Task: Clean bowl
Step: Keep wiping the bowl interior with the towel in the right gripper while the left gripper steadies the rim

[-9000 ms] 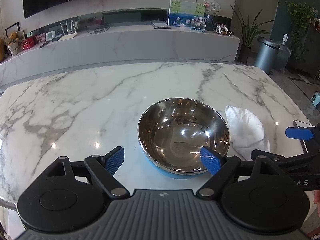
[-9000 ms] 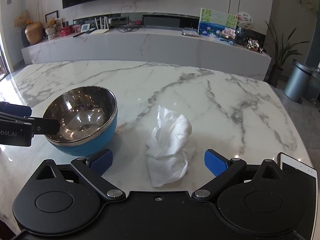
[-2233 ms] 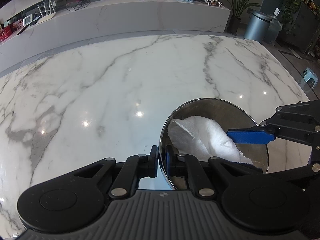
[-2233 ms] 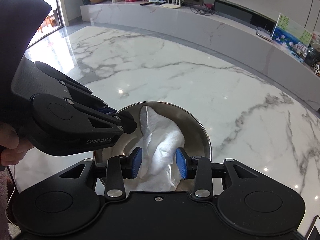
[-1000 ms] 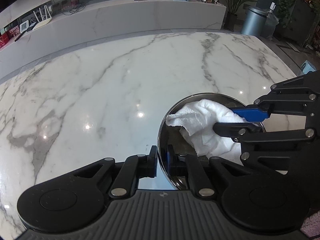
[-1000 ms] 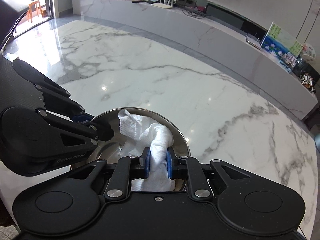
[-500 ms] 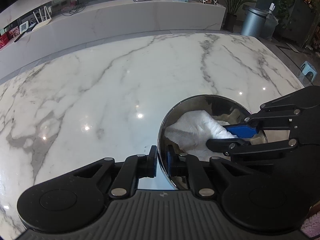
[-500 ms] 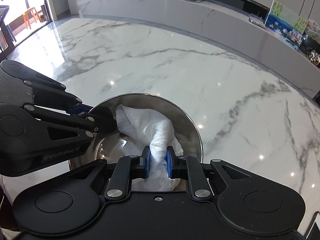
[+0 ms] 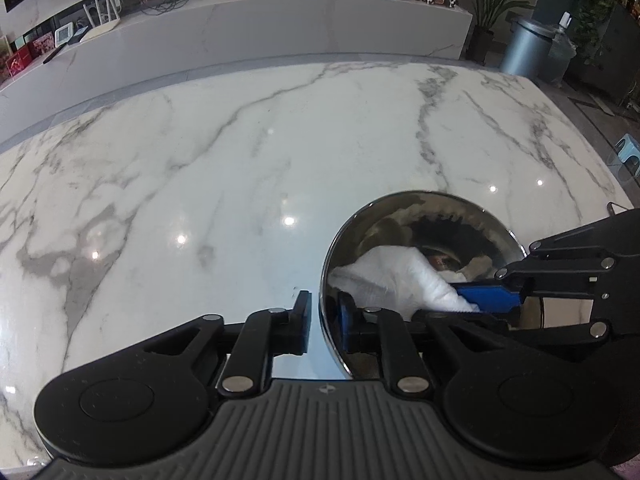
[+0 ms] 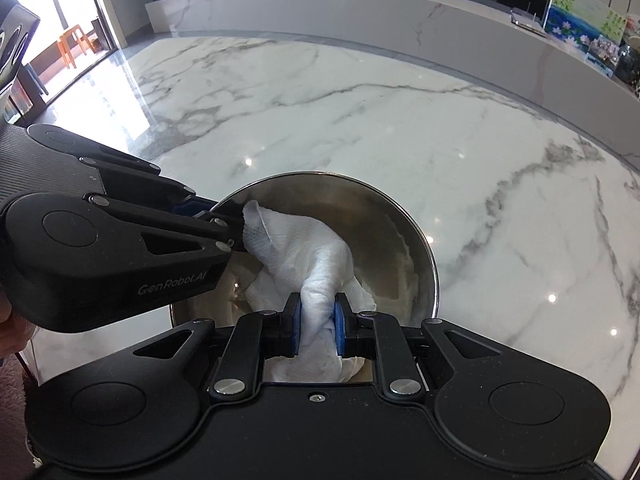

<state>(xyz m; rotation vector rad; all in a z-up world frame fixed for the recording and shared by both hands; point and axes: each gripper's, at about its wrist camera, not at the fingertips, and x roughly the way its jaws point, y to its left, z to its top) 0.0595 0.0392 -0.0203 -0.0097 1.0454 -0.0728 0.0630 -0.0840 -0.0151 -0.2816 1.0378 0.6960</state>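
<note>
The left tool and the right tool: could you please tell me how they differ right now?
The left tool straddles the rim of the steel bowl, one finger outside and one inside, while the right tool reaches into the bowl. The left tool's jaws have just been opening and do not pinch the rim; the right tool is clamped shut on the white cloth. Both are black with blue pads.

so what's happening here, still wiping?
A person works two handheld grippers over a steel bowl on the marble table. The right gripper is clamped on a white cloth inside the bowl, wiping it. The left gripper straddles the near rim; its jaws have just been opening, so it no longer pinches the bowl.
</note>
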